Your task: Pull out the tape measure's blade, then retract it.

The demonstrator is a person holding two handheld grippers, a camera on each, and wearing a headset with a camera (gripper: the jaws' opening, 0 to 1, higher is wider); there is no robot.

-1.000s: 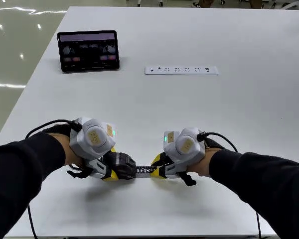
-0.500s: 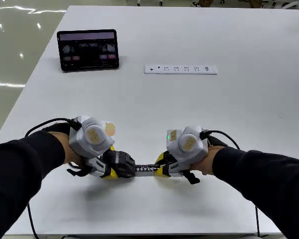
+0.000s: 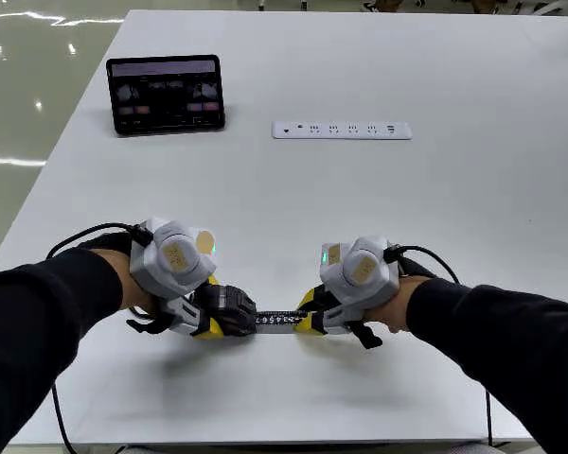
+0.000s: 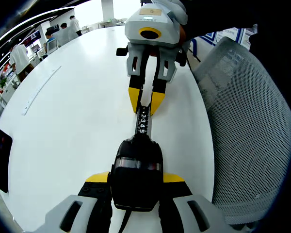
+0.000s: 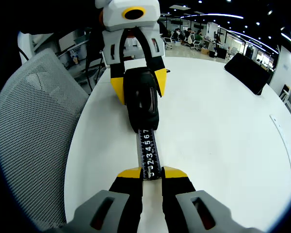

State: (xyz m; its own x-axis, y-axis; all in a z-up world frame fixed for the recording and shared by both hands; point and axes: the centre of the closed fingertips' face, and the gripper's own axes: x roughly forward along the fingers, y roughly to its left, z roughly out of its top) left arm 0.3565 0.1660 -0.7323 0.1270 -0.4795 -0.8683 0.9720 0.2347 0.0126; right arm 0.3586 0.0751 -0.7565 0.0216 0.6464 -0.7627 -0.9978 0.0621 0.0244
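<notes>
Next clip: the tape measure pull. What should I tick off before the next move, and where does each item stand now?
1. Left tool shut on the tape measure case: ok.
2. Right tool shut on the end of the blade: ok.
3. Blade straight and flat between the two tools: ok.
4. Blade pulled well out: not ok, a short stretch shows.
5. Power strip and tablet apart from the pulling line: ok.
6. Blade lock released: cannot tell.
</notes>
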